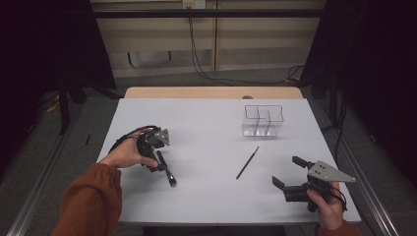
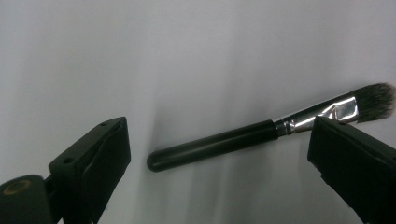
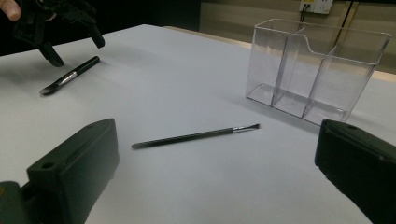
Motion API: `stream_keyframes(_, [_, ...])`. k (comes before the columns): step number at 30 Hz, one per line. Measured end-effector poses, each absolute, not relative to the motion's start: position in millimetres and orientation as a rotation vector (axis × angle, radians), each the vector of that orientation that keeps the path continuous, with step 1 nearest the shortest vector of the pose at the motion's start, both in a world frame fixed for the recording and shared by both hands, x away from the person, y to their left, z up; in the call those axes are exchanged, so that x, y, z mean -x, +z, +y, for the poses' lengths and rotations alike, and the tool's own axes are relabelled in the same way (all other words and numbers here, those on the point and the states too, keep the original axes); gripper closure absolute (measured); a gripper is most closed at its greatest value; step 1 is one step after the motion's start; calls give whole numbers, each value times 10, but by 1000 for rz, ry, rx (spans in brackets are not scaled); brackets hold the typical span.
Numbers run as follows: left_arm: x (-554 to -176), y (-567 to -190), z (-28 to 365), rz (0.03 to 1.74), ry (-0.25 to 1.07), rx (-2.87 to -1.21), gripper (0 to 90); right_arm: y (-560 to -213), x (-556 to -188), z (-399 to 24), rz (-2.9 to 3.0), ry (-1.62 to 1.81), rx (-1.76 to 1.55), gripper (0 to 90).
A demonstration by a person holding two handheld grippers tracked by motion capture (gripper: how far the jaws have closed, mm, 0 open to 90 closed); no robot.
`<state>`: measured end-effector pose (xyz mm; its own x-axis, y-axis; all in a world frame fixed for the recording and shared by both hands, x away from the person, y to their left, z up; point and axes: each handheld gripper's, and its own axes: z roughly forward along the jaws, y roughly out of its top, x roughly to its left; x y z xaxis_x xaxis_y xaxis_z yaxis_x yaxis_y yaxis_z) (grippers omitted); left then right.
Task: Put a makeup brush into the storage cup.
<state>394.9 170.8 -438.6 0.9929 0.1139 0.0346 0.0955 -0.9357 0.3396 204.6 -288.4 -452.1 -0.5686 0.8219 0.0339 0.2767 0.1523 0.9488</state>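
Both tongs are released; the left tongs (image 2: 219, 154) straddle the thick brush (image 2: 261, 133), so clenching on its handle likely comes next.

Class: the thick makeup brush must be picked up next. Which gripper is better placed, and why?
Left. The left gripper hangs open directly over the thick brush, whose handle lies between its jaws. The right gripper is far across the table, nearer the thin brush.

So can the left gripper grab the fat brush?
Probably yes. The left gripper hangs open right over the fat brush, its handle lying between the jaws, with nothing in the way.
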Motion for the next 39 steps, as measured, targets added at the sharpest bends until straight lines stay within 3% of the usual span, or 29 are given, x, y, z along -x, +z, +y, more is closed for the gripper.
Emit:
stream_keyframes(26, [-3976, -4495, 1592, -27, 72, -2905, 168, -4524, -2050, -2886, 1939, 1428, -1044, 0])
stream_keyframes(37, [-4028, -4517, 1590, 122, -34, -2931, 245, -4526, -2048, -2885, 1940, 1427, -1041, 0])
stream_keyframes(39, [-4007, -4499, 1593, 104, -48, -2930, 303, -4529, -2050, -2887, 1935, 1416, -1050, 0])
